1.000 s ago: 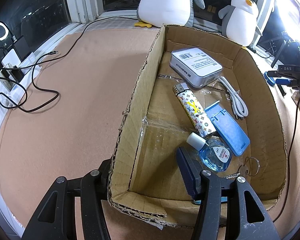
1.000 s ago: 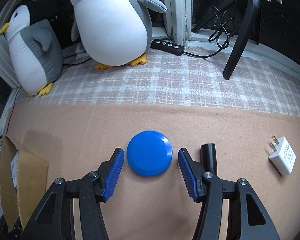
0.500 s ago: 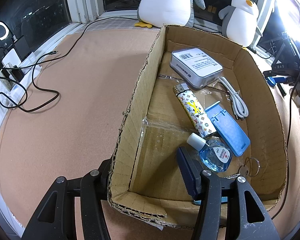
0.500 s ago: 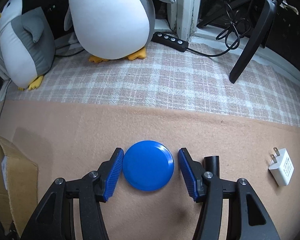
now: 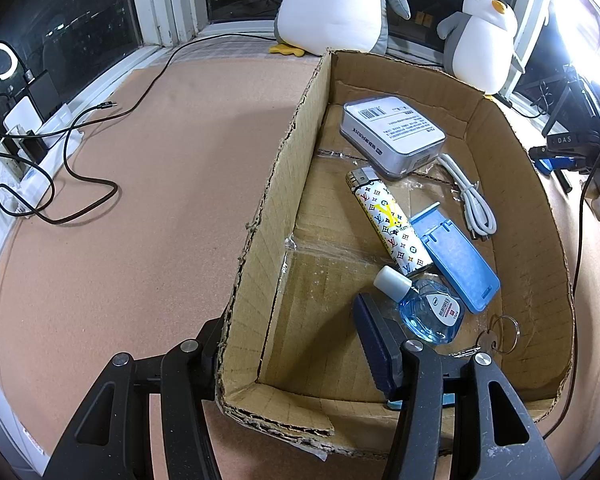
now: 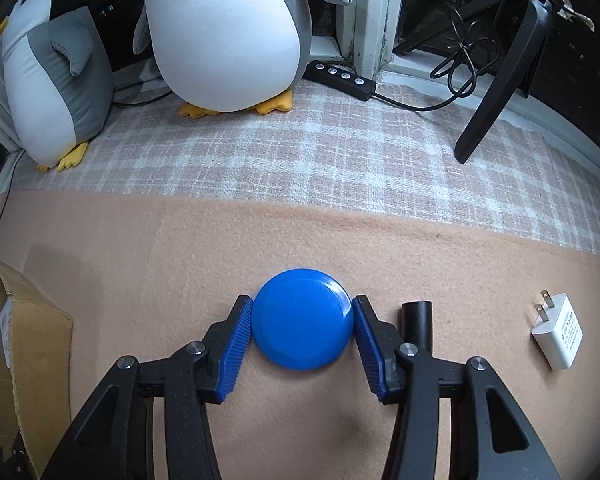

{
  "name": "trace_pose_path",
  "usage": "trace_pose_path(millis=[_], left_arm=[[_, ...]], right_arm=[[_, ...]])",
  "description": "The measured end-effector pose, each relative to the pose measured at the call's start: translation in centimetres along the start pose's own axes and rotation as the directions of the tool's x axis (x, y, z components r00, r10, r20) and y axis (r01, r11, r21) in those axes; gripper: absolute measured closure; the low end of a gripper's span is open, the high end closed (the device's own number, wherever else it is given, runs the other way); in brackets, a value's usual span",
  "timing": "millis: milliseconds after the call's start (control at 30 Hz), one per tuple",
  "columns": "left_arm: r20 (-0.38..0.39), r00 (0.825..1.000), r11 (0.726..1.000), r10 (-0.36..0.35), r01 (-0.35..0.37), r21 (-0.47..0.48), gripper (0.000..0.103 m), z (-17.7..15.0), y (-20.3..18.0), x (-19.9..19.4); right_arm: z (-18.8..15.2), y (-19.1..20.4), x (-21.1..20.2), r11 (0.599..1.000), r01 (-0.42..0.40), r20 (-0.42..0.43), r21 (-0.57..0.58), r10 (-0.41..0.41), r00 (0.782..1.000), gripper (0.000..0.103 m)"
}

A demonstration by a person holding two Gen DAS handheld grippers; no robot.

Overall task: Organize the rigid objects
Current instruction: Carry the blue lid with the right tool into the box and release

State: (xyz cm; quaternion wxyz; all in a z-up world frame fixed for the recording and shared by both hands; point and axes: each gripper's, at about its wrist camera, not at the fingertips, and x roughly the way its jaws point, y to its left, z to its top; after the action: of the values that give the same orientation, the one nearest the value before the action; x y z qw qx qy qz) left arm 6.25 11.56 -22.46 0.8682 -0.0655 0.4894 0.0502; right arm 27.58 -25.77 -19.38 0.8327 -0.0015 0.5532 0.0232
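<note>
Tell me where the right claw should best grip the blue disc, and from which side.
Grip the blue disc across its widest part, one pad on each rim edge, coming low along the mat from the near side. It lies flat and round, so only the thin rim offers hold. The right claw already straddles it this way.

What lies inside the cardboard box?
Inside the cardboard box: grey case, white cable, lighter, blue stand, bottle, key ring. The left gripper hides the near corner.

Dark night windows (image 5: 80,12) with white frames, tan felt surface (image 5: 140,200), plaid cloth (image 6: 300,160) along sill, bright lamp glare (image 5: 592,40)
</note>
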Motion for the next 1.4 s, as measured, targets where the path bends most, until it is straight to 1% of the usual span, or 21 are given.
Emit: trace_pose_path(millis=[167,367,467,533,633,800,900,1033,1133,1267,1400], left_arm=[[0.001,1.000,1.000,0.000,0.000,-0.001,0.045,0.0,0.0,0.0],[0.001,1.000,1.000,0.000,0.000,-0.001,0.045,0.0,0.0,0.0],[0.001,1.000,1.000,-0.001,0.001,-0.001,0.045,0.0,0.0,0.0],[0.002,1.000,1.000,0.000,0.000,0.001,0.045,0.0,0.0,0.0],[0.002,1.000,1.000,-0.001,0.001,-0.001,0.045,0.0,0.0,0.0],[0.005,1.000,1.000,-0.004,0.004,-0.005,0.045,0.1,0.0,0.1],[0.005,1.000,1.000,-0.004,0.004,-0.005,0.045,0.1,-0.1,0.0],[0.005,1.000,1.000,-0.004,0.004,-0.005,0.045,0.1,-0.1,0.1],[0.006,1.000,1.000,-0.004,0.004,-0.006,0.045,0.1,0.0,0.1],[0.006,1.000,1.000,-0.004,0.004,-0.005,0.045,0.0,0.0,0.1],[0.006,1.000,1.000,-0.004,0.004,-0.005,0.045,0.1,0.0,0.1]], right_arm=[[-0.7,-0.2,-0.9,1.000,-0.002,0.010,-0.010,0.002,1.000,0.057],[-1.5,0.4,-2.4,0.999,-0.039,0.031,-0.022,0.040,0.999,0.057],[-2.5,1.0,-4.2,0.996,-0.069,0.052,-0.052,0.072,0.996,0.057],[-2.4,2.6,-4.7,0.993,-0.089,0.063,-0.075,0.094,0.994,0.057],[-3.4,4.7,-6.5,0.982,-0.150,0.077,-0.111,0.159,0.984,0.057],[-5.3,9.4,-9.9,0.947,-0.251,0.092,-0.200,0.273,0.958,0.057],[-6.1,12.4,-11.1,0.921,-0.289,0.086,-0.262,0.321,0.943,0.057],[-7.4,15.6,-11.9,0.885,-0.318,0.060,-0.341,0.358,0.932,0.057],[-8.4,17.8,-11.8,0.861,-0.334,0.032,-0.384,0.374,0.927,0.057],[-9.4,20.1,-10.8,0.837,-0.340,-0.002,-0.429,0.375,0.927,0.057],[-10.3,21.9,-9.8,0.820,-0.329,-0.028,-0.469,0.358,0.933,0.057]])
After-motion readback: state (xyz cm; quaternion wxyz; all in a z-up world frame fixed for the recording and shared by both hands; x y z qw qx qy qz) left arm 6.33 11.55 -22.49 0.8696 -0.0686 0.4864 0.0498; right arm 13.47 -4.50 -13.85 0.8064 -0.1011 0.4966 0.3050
